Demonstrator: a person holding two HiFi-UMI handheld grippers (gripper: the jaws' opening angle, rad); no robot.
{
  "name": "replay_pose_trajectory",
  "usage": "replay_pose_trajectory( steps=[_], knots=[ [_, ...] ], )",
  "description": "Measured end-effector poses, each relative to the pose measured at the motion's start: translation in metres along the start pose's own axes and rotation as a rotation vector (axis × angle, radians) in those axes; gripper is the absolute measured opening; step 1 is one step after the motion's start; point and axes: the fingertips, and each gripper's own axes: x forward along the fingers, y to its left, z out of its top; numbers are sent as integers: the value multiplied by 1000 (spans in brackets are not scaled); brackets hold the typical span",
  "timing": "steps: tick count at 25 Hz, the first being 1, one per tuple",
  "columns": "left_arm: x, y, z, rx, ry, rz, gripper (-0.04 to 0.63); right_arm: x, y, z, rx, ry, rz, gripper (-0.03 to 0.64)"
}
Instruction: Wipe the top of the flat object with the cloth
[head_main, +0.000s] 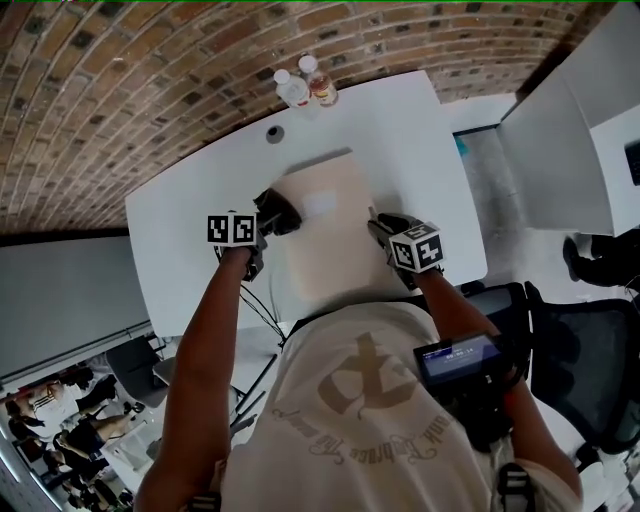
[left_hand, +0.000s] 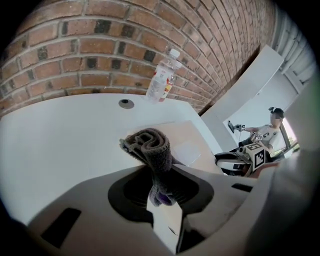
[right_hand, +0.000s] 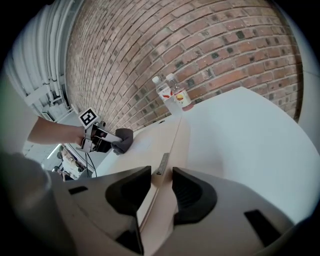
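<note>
One slip of right gripper fingers clamping the flat beige board could skid it beneath left gripper fingers pinching rolled grey cloth

An office-like workroom is shown. A white table is set against a brick wall at 12 o'clock, with two bottles at its far edge. A black mesh office chair is seen at 4 o'clock, a second white desk at 2 o'clock, and seated people at 8 o'clock.
</note>
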Motion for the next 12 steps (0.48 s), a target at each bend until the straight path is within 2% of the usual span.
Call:
replay_pose_trajectory(
  steps=[7, 12],
  knots=[
    [-17, 20, -22, -58, -31, 9, 98, 1, 0, 0, -12, 11, -32, 143],
    [-27, 12, -32, -66, -61, -31, 98, 0, -1, -1, 10, 18, -53, 143]
  ],
)
